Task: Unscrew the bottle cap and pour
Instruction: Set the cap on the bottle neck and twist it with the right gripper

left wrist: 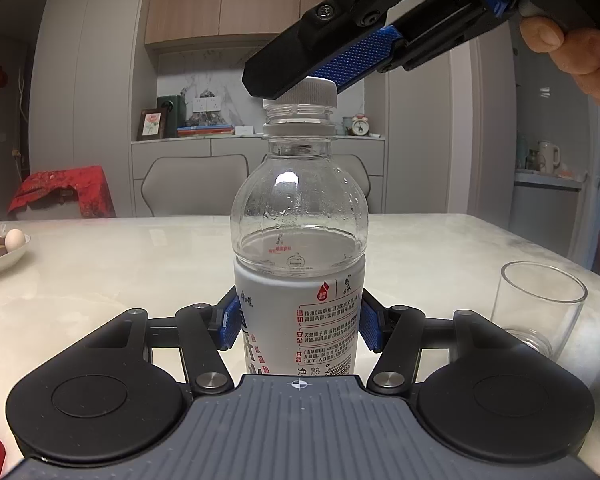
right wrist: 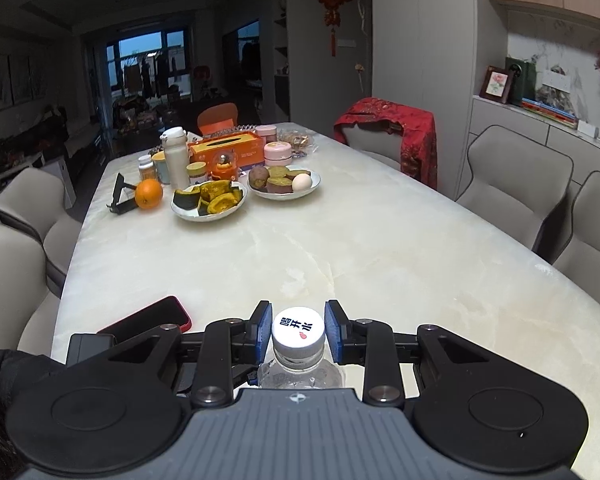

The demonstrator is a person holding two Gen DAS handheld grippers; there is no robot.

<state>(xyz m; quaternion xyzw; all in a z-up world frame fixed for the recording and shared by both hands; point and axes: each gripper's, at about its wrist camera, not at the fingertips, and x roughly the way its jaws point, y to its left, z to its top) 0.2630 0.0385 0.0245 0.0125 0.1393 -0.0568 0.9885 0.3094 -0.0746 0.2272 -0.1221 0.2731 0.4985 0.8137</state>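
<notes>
Jaws, left gripper: closed on the labelled body of one water bottle, a blue pad pressed to each side, as was seen from the left wrist.
Jaws, right gripper: drawn narrow around one white cap, both blue pads set against its ribbed edge.
Cap: shown raised and tilted in the left wrist view, the bare threads of the neck exposed beneath it and the white ring left on the neck.
Bottle: held upright over one pale marble table, water visible to about shoulder height, droplets on the inside of the clear upper part.
Glass: one clear tumbler stood empty and upright on the table, to the right of the bottle and apart from it.
Hand: one hand was pictured wrapped around the right gripper's handle at the upper right.
Phone: one red-cased phone lay flat near the table's edge, left of the right gripper.
Plates: two were counted farther down the table, one of cut squash, one of sweet potatoes with a single egg.
Orange: one, beside the squash plate.
Chairs: one draped in red cloth was seen at the far side.
</notes>
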